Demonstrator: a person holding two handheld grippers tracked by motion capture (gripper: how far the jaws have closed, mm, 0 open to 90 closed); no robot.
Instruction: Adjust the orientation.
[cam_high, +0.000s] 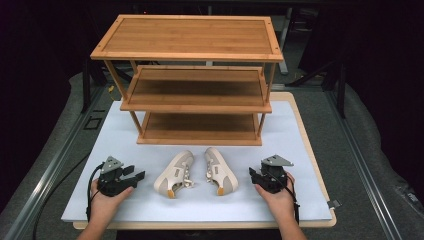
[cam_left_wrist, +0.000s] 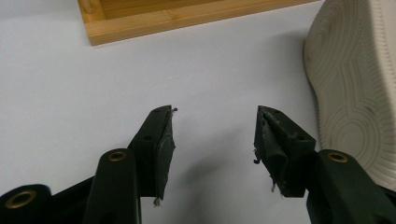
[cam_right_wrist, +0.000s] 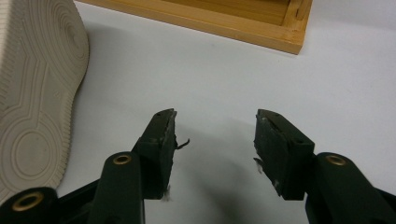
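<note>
- While both grippers rest on the white mat (cam_high: 120, 135) with jaws wide and empty, the left gripper (cam_high: 134, 176) sits just left of the left shoe (cam_high: 175, 174) and the right gripper (cam_high: 255, 176) just right of the right shoe (cam_high: 220, 171); nothing is held yet.
- Both shoes lie tipped on their sides, soles outward, in front of the rack (cam_high: 200, 107). A pinch on the broad sole (cam_left_wrist: 359, 88) would likely slip, since the jaws look too narrow for it.
- Gripping only the soft upper could let a shoe sag or swing and knock the rack's bottom shelf (cam_high: 200, 141).
- The shoes lie near each other, so pushing one could shove its mate.
- The low gaps between shelves leave little room, so a tilted shoe may catch an edge.
</note>
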